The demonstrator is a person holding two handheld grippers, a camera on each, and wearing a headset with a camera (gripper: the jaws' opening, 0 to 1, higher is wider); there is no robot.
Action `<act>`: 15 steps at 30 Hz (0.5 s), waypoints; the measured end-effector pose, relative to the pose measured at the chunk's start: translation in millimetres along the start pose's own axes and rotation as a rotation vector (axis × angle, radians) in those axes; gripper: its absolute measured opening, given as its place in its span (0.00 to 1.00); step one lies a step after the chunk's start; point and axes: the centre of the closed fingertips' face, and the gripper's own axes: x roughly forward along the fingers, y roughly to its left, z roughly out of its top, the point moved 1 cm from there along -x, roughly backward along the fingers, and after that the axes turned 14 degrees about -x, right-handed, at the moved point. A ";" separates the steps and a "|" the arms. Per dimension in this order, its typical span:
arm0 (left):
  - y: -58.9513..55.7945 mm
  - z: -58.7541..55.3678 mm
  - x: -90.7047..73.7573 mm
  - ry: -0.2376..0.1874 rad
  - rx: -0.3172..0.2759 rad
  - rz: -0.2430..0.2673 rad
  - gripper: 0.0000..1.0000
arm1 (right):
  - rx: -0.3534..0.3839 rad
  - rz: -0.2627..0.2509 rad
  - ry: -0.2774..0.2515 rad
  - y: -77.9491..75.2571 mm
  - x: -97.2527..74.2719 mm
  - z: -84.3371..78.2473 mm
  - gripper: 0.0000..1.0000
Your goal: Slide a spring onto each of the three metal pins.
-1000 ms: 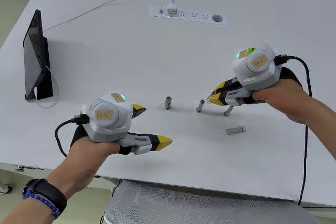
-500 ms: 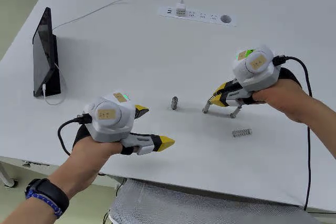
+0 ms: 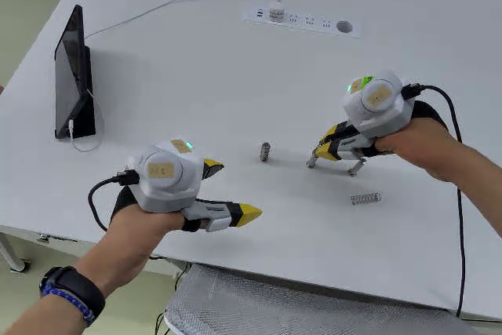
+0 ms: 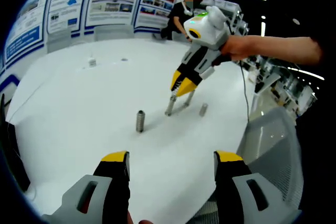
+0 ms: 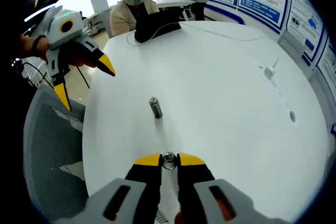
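While the left gripper (image 3: 229,191) hangs over the near edge of the tabletop (image 3: 196,84) with its jaws spread wide and nothing between them, the right gripper (image 3: 320,151) is clenched on a spring (image 5: 168,159), tip down right at the top of the middle pin (image 3: 312,162). Over on the left, the left pin (image 3: 265,151) stands upright, already wearing its coil. The right pin (image 3: 357,167) sits bare just beside the right gripper, and a loose spring (image 3: 365,198) lies flat nearer to us.
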 end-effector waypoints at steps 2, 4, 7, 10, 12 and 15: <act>-0.1 -0.3 0.2 0.001 0.000 0.000 0.66 | -0.009 0.003 0.006 0.4 2.0 -0.3 0.13; -0.1 -0.3 0.2 0.001 0.000 -0.001 0.66 | -0.013 0.006 0.010 1.1 3.5 -0.5 0.13; 1.0 -0.5 0.3 0.002 -0.001 0.000 0.66 | -0.020 0.012 0.018 1.9 7.3 -1.6 0.13; 1.6 -0.3 -0.2 0.000 -0.004 0.001 0.66 | -0.027 0.018 0.027 2.7 10.8 -3.3 0.13; 2.3 -0.8 -0.6 0.000 -0.004 0.002 0.66 | -0.034 0.024 0.033 3.3 13.5 -4.7 0.13; 2.8 -2.0 -1.3 0.001 -0.008 0.004 0.66 | -0.037 0.031 0.039 3.5 16.4 -6.3 0.13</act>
